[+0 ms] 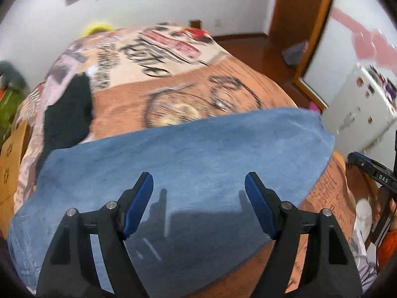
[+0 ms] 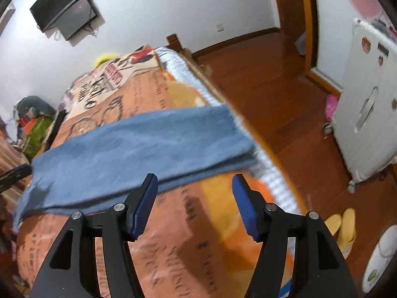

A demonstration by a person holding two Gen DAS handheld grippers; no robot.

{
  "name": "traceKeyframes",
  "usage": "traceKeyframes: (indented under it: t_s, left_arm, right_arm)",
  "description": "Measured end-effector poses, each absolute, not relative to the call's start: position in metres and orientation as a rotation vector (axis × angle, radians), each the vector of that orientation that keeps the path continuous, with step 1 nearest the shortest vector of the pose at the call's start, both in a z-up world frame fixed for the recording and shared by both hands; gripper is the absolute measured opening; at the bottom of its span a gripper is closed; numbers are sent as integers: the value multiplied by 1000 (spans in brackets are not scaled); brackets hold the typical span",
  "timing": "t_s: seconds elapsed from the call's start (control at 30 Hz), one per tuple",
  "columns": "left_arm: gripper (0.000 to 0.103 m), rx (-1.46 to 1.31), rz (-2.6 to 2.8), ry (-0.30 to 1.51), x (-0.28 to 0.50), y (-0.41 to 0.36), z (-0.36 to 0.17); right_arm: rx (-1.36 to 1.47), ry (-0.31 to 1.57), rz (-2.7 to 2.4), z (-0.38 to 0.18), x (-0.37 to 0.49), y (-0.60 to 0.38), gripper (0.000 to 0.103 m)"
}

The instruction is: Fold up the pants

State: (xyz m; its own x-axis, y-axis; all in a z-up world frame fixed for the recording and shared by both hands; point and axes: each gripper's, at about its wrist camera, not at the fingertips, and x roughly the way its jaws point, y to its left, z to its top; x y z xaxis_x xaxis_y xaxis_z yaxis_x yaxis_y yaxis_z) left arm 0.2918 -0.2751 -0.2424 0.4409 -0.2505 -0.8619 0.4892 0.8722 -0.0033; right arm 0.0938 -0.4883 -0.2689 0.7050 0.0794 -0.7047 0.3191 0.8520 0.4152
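1. Your right gripper (image 2: 194,188) hangs above the bedspread (image 2: 173,236), fingers spread, gripping nothing.
2. The folded blue pants (image 2: 139,146) lie flat across the bed just ahead of your fingertips.
3. The left gripper (image 2: 15,175) shows at the frame's left edge.

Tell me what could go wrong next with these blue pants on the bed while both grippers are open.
The pants lie folded lengthwise with one end at the bed edge; a careless pull there might drag them off toward the floor. The left gripper and right gripper are both open and holding nothing, so a shallow pinch may catch only the top layer and undo the fold. Both views are motion-blurred, so aim may be off.
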Motion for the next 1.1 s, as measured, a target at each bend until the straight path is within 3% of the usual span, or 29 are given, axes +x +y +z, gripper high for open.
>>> traceKeyframes:
  t_s: [0.47, 0.87, 0.97, 1.1]
  left_arm:
    - [77, 414, -483, 1128, 289, -329, -284]
    - [89, 467, -466, 1134, 295, -345, -298]
    - [89, 454, -470, 1140, 297, -344, -298]
    - [90, 447, -469, 1140, 298, -344, -299]
  right_arm:
    - [829, 788, -35, -307, 132, -499, 61]
    - [917, 725, -17, -317, 146, -516, 61]
    - [884, 722, -31, -313, 153, -519, 54]
    - [886, 718, -38, -315, 160, -525, 33]
